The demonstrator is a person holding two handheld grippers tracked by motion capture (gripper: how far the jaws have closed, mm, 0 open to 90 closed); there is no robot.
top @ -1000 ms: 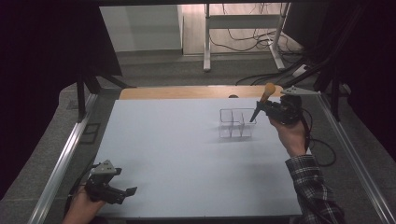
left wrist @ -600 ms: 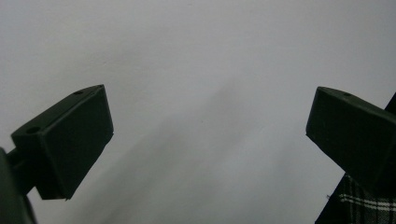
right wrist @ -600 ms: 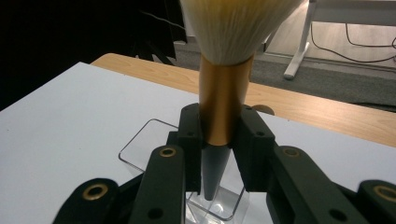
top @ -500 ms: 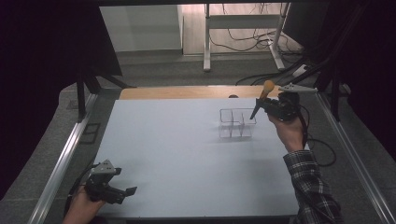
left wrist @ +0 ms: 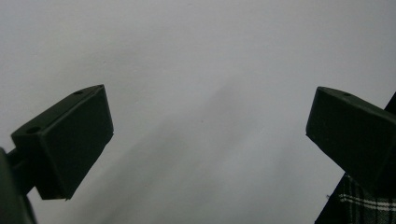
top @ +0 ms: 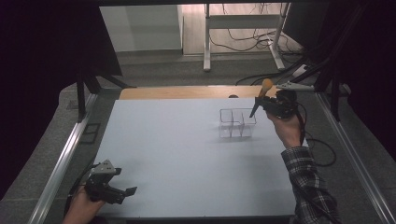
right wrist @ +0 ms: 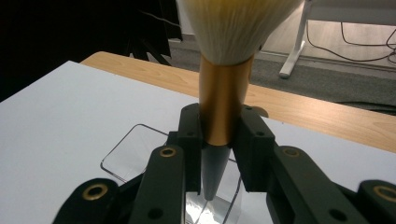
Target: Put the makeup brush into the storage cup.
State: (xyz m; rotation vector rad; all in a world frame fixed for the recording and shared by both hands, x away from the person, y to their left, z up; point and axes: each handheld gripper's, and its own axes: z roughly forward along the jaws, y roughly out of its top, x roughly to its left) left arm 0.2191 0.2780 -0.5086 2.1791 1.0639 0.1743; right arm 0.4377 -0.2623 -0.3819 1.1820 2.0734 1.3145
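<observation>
A makeup brush [top: 259, 99] with a tan bristle head, gold ferrule [right wrist: 223, 102] and dark pointed handle hangs upright, bristles up, above a clear acrylic organiser [top: 237, 123] with several compartments. My right gripper [top: 273, 106] is shut on the brush at the ferrule, over the organiser's far right corner; the handle tip points down into a clear compartment [right wrist: 140, 151]. My left gripper [top: 122, 192] rests at the table's near left corner, open, its black fingers [left wrist: 70, 140] spread wide over bare white tabletop.
The white table [top: 177, 149] has metal rails [top: 60, 163] along both sides and a wooden strip [top: 187, 92] at its far edge. Cables [top: 322, 154] trail beside the right forearm in a plaid sleeve [top: 310, 186]. Desk legs [top: 205, 46] stand on the floor beyond.
The right gripper with the brush has shifted slightly over the organiser's far right corner. The left gripper has stayed put.
</observation>
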